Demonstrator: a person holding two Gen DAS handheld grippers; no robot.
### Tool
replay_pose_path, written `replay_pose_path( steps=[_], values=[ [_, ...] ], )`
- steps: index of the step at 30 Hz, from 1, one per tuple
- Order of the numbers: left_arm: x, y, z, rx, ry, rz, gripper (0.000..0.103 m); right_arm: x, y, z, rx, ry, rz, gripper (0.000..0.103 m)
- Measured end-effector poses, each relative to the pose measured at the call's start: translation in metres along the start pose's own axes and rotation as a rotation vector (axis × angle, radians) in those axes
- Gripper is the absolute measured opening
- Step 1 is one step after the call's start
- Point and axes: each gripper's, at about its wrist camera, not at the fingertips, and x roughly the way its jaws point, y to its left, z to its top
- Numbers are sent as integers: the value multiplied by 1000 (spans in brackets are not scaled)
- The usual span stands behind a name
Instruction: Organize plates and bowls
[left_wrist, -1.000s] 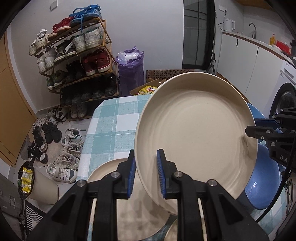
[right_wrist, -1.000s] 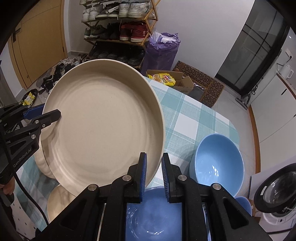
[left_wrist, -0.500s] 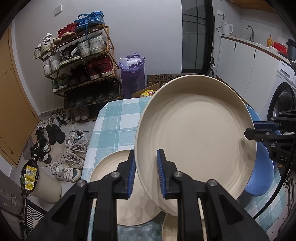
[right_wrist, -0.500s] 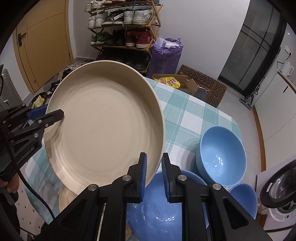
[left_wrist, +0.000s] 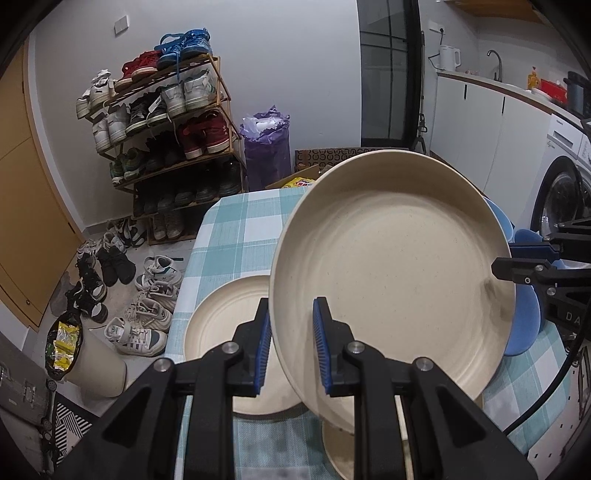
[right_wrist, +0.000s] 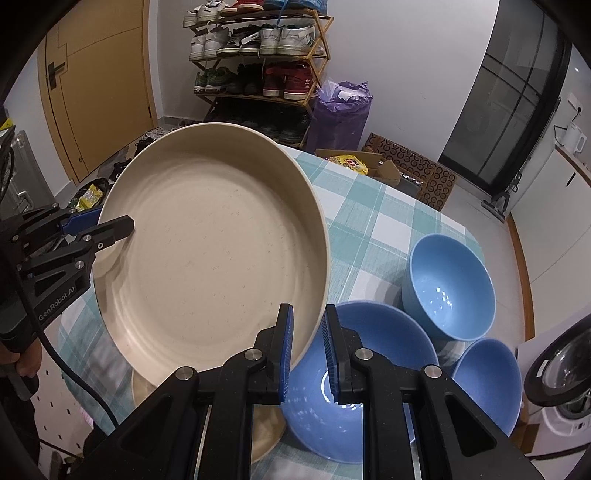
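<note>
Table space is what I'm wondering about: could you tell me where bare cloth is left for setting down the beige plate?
The checked tablecloth is bare along its far half, beyond the lifted beige plate and the blue bowls. The near end is crowded: another beige plate lies at the left, three blue bowls at the right.

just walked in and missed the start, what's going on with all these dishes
A person is sorting dishes on a table with a teal checked cloth, one handheld claw in each hand. The left claw and the right claw both grip opposite rims of one large round beige plate, held tilted above the table. A second beige plate lies flat underneath on the left. Three light blue bowls sit together on the right side.
</note>
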Motion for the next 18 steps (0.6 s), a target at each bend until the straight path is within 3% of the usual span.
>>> replay_pose_path(
  steps=[18],
  values=[
    [-12, 4, -37, -14, 3, -14, 20, -2, 27, -40, -16, 19, 15, 16]
  ],
)
